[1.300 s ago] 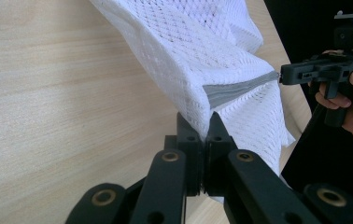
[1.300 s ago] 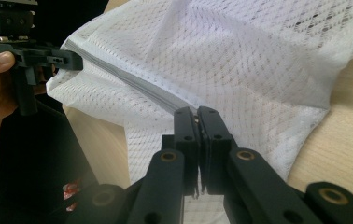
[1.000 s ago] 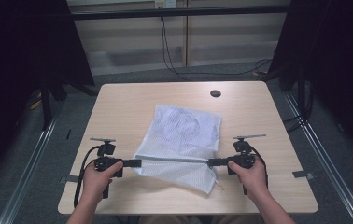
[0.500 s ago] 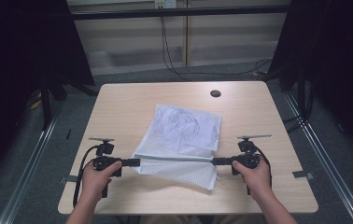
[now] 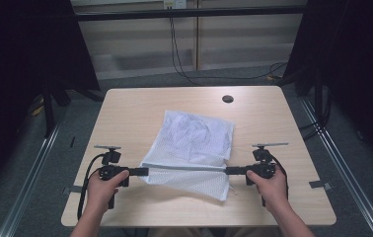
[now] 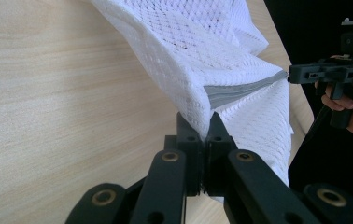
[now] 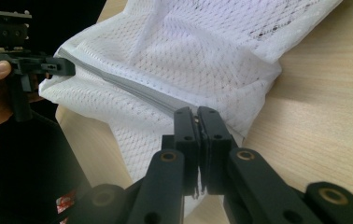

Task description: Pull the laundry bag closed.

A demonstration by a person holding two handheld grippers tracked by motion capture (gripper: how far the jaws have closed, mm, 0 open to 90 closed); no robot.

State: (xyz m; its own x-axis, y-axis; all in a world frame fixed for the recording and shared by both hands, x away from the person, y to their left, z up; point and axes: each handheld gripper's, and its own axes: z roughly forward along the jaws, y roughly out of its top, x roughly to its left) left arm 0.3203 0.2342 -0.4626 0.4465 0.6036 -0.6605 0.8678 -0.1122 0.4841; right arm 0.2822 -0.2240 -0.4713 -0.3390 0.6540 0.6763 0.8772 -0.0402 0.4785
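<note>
A white mesh bag (image 5: pixel 194 140) lies on the light wooden table (image 5: pixel 130 113), its near part lifted off the top. A grey zipper band (image 5: pixel 184 168) along its near edge is stretched straight between the two grippers. My left gripper (image 5: pixel 145 171) is shut on the band's left end, and in the left gripper view the jaws (image 6: pixel 207 123) pinch the mesh bag (image 6: pixel 212 60). My right gripper (image 5: pixel 226 171) is shut on the right end, its jaws (image 7: pixel 195 116) closed on the mesh bag (image 7: pixel 202 51). A loose flap (image 5: pixel 199 182) hangs below the band.
A small dark round disc (image 5: pixel 227 98) sits near the table's far edge. Grey tape tabs (image 5: pixel 318 184) mark the table's sides. Metal rails (image 5: pixel 340 158) run along the floor on both sides, and cables (image 5: pixel 179 54) hang behind the table.
My right gripper has edged slightly to the right, drawing the band a little straighter. The left gripper has stayed where it was.
</note>
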